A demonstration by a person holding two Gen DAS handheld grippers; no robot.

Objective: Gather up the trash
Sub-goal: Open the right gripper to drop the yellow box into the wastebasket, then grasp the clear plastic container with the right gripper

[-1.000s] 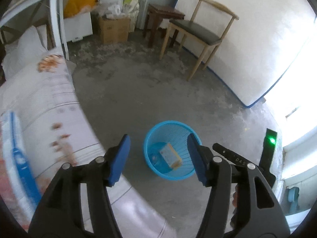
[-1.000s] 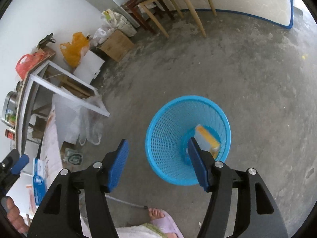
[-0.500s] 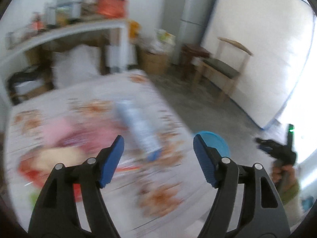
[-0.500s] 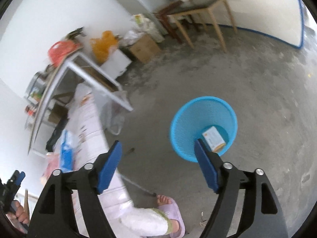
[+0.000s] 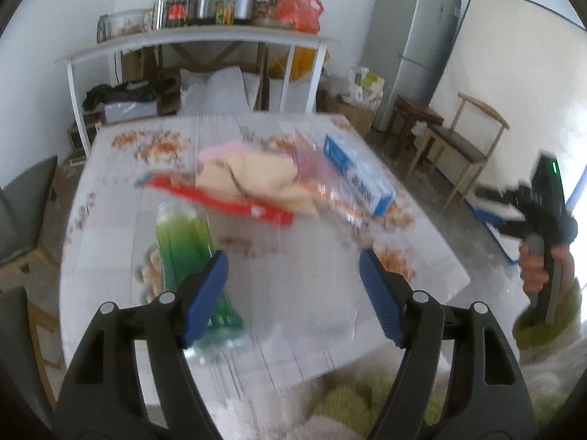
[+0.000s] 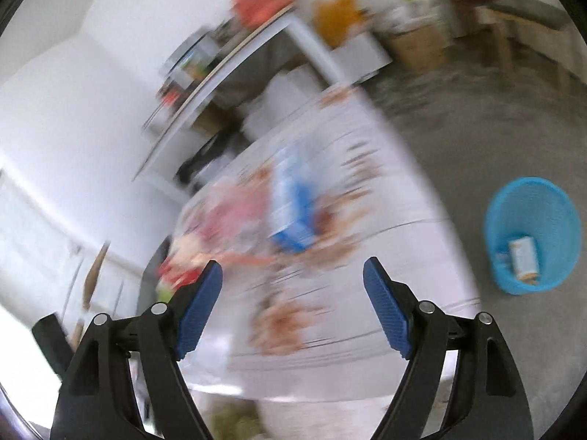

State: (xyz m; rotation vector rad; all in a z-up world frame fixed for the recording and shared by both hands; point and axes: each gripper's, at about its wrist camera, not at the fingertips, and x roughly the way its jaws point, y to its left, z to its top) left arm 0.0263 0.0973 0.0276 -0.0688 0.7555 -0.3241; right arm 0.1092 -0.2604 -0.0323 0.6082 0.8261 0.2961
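Blue pads swing off the bin and back to the littered tabletop.

Both views, aimed a second ago at the blue basket [image 6: 533, 236] on the floor, now face the tabletop [image 5: 293, 293] with its flowered cloth. The left hand-held gripper [image 5: 293, 275] is released, and the right hand-held gripper [image 6: 292, 284] likewise; the jaws of both have just been opening wider, with nothing between the pads. The basket sits at the right edge of the right wrist frame, a small carton [image 6: 524, 258] already lying inside. Trash waiting to be collected is centre frame in the left wrist view: a green bottle [image 5: 185, 245] at lower left, a clear bag of beige stuff [image 5: 256, 179] on a red wrapper [image 5: 227, 201], and a blue-and-white box [image 5: 357, 176] to the right. One drop looks done; judging by its aim, the next pick is likely the bottle or the bag.
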